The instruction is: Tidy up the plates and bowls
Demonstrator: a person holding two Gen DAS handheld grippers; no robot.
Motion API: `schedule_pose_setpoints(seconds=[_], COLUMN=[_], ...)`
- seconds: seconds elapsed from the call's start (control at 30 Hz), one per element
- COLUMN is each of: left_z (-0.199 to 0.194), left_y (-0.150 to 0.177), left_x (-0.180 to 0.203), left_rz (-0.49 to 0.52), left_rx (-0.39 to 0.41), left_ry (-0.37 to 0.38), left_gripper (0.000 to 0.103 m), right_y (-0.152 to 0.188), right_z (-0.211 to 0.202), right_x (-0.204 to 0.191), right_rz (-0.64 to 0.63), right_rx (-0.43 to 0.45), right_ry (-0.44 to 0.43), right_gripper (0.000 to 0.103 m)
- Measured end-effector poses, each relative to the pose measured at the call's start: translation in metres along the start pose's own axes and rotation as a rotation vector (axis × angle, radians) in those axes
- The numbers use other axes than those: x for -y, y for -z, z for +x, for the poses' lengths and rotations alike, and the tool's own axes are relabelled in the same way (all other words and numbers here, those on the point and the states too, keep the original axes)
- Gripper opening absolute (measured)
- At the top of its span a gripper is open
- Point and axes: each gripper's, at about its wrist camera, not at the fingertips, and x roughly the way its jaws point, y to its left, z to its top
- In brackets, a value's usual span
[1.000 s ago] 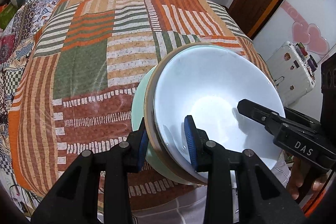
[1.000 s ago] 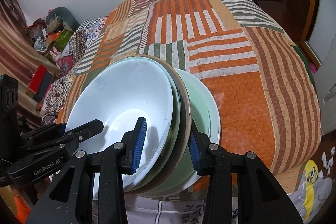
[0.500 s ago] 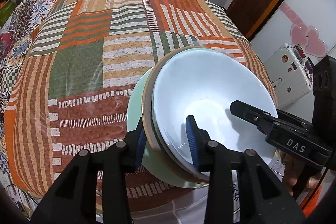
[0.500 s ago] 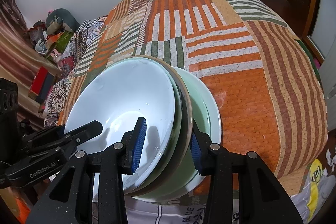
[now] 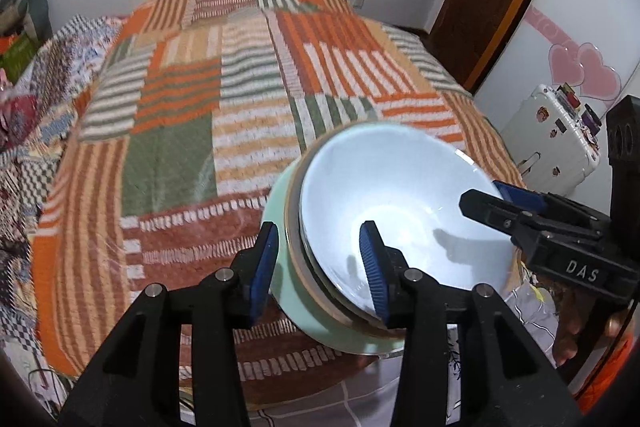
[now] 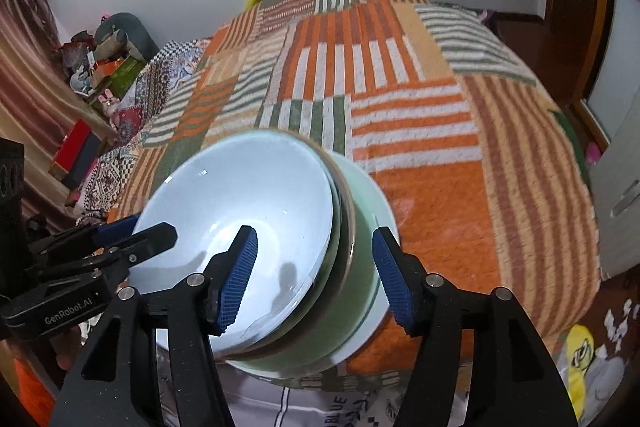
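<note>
Both jaws stand spread apart, gripping nothing. On the left gripper [image 5: 320, 267] one pad sits inside the white bowl [image 5: 400, 203] and the other outside the stack's rim, with visible gaps on each side. The right gripper [image 6: 316, 275] straddles the opposite rim of the bowl [image 6: 248, 211] the same way, its pads clear of the crockery. The white bowl nests in a brown-rimmed bowl [image 6: 347, 227], on a pale green plate [image 6: 382, 211], resting on the near edge of the striped patchwork bedspread [image 5: 240, 99].
</note>
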Motion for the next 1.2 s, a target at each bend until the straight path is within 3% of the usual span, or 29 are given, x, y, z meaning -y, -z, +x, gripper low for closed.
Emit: schedule_pose_setpoints(seconds=[0.17, 0.3, 0.43, 0.73, 0.83, 1.03, 1.2], left_z=[-0.037, -0.074, -0.111, -0.173, -0.189, -0.212, -0.217], left_y=[-0.009, -0.014, -0.017, -0.012, -0.007, 0.004, 0.011], left_x=[0.004, 0.009, 0.016, 0.021, 0.023, 0.032, 0.035], left_rz=[0.009, 0.020, 0.039, 0.036, 0.040, 0.067, 0.074], left_rx=[0.097, 0.208, 0.329, 0.522, 0.575, 0.675, 0.693], left_ry=[0.000, -0.004, -0.031, -0.032, -0.044, -0.093, -0.100], left_gripper=[0.043, 0.052, 0.054, 0.069, 0.079, 0.096, 0.099], right_y=[-0.009, -0.015, -0.018, -0.016, -0.013, -0.010, -0.009], right_z=[-0.028, -0.054, -0.079, -0.126, -0.139, -0.157, -0.158], right_x=[-0.009, -0.022, -0.035, -0.059, -0.065, -0.075, -0.078], right_rz=[-0.035, -0.090, -0.136, -0.209, -0.229, -0.260, -0.266], right_rx=[0.079, 0.156, 0.240, 0.404, 0.463, 0.559, 0.585], right_ry=[-0.011, -0.017, -0.027, -0.044, -0.045, -0.051, -0.049], right_gripper=[0.056, 0.057, 0.057, 0.057, 0.070, 0.080, 0.084])
